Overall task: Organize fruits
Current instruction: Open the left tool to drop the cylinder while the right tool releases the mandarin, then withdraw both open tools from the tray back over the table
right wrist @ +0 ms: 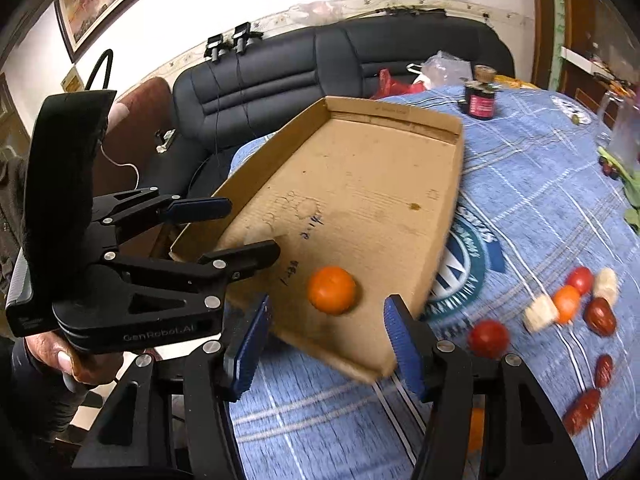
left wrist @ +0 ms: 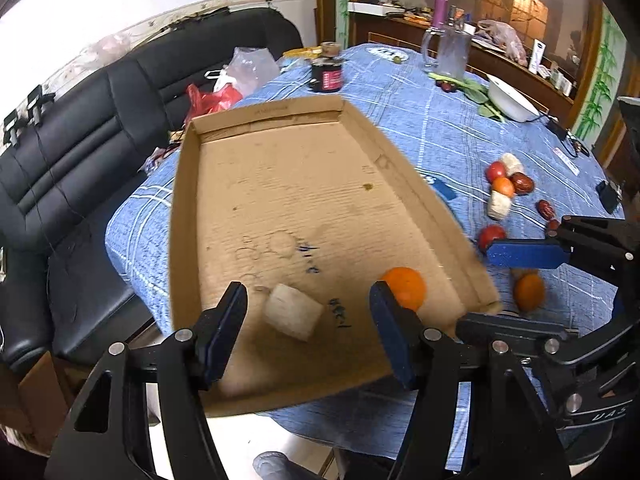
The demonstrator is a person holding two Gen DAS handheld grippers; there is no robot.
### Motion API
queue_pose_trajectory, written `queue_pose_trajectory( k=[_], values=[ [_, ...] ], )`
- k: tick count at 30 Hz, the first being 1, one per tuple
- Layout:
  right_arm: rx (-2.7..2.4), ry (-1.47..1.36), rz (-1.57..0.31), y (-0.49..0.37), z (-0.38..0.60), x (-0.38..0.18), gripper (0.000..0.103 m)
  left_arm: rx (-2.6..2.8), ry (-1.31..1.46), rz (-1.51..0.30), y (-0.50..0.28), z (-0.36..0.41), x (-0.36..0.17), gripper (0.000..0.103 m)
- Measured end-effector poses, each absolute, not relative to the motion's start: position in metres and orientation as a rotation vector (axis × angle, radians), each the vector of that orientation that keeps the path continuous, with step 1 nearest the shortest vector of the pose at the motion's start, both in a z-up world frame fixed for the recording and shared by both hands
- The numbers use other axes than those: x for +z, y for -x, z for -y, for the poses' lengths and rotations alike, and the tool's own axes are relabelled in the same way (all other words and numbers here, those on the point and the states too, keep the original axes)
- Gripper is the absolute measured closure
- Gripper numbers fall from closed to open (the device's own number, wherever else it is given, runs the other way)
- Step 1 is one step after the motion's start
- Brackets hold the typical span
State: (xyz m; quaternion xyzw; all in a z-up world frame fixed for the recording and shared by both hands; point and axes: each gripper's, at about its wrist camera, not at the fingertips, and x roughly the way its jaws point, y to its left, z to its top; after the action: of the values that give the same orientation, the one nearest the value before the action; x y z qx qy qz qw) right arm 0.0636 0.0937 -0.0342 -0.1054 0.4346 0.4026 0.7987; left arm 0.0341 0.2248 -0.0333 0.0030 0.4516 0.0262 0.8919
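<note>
Right wrist: orange (right wrist: 331,290) lies beyond the open hand-held gripper (right wrist: 326,344).

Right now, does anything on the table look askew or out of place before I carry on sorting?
Yes. The cardboard tray overhangs the near edge of the table, its corner past the blue cloth, and sits skewed. It holds only an orange and a pale chunk.

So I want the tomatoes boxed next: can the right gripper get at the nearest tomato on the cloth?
Probably yes. The right gripper is open and empty, and the tomato lies bare on the cloth just outside the box, nothing over it.
</note>
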Motion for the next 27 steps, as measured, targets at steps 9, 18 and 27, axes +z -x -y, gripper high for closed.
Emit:
queue_pose_trajectory(
  k=[9,18,27],
  values=[
    [0.755,0.158,-0.935,-0.055,-0.023,-0.031,0.042,-0.01,-0.046,-0.922,-0.027,-0.186,-0.024,0.04],
    [0.645,0.052,-0.943,-0.052,0.048,-0.036,0.042,-0.064,-0.077,-0.92,-0.026,-0.153,-0.021,0.04],
    [0.553,-0.008,-0.94,-0.049,0.099,-0.037,0.042,-0.143,-0.086,-0.926,-0.027,-0.118,-0.02,0.04]
  ],
)
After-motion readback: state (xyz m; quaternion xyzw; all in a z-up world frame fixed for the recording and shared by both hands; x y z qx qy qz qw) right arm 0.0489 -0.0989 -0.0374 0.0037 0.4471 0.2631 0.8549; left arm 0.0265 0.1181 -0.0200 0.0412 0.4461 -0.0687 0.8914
